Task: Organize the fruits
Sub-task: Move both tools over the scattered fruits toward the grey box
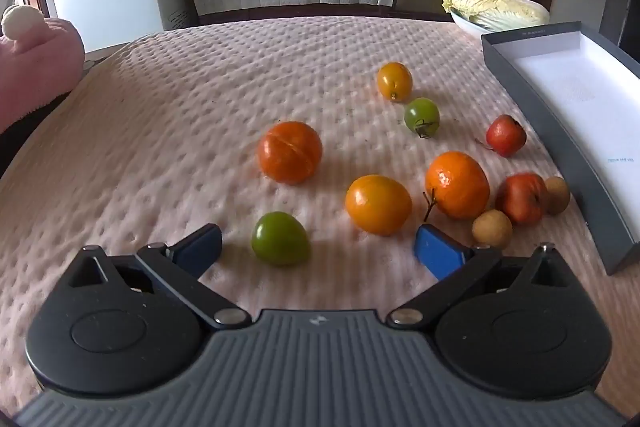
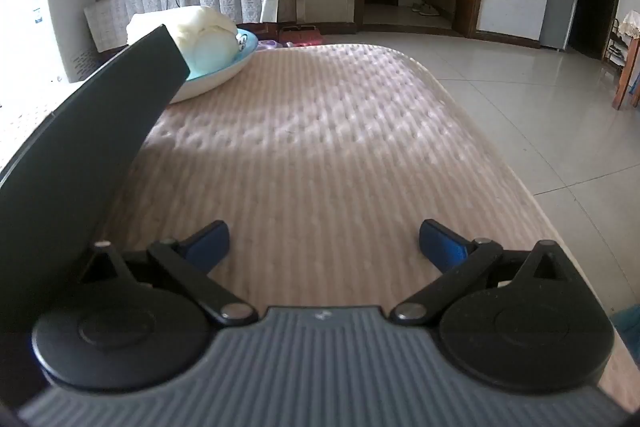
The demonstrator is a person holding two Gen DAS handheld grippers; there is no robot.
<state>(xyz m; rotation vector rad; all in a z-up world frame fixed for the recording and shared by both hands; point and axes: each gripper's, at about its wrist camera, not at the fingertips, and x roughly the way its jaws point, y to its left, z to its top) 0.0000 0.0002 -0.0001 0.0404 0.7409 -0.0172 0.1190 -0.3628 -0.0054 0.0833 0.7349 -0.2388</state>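
In the left wrist view my left gripper (image 1: 318,247) is open and empty, low over the pink cloth. A green fruit (image 1: 280,243) lies between its fingers. Beyond it lie a yellow fruit (image 1: 378,205), two oranges (image 1: 289,152) (image 1: 457,185), a second yellow fruit (image 1: 394,81), a second green one (image 1: 421,115), two red fruits (image 1: 505,135) (image 1: 521,198) and two small brown ones (image 1: 491,229) (image 1: 557,189). A grey box with a white inside (image 1: 560,131) lies at the right. My right gripper (image 2: 324,243) is open and empty over bare cloth; the box's dark wall (image 2: 80,155) is at its left.
A bowl with a cabbage (image 1: 494,7) stands at the table's far right corner, also in the right wrist view (image 2: 208,39). A pink plush thing (image 1: 36,67) is at the left edge. The table's right edge (image 2: 532,211) drops to a tiled floor.
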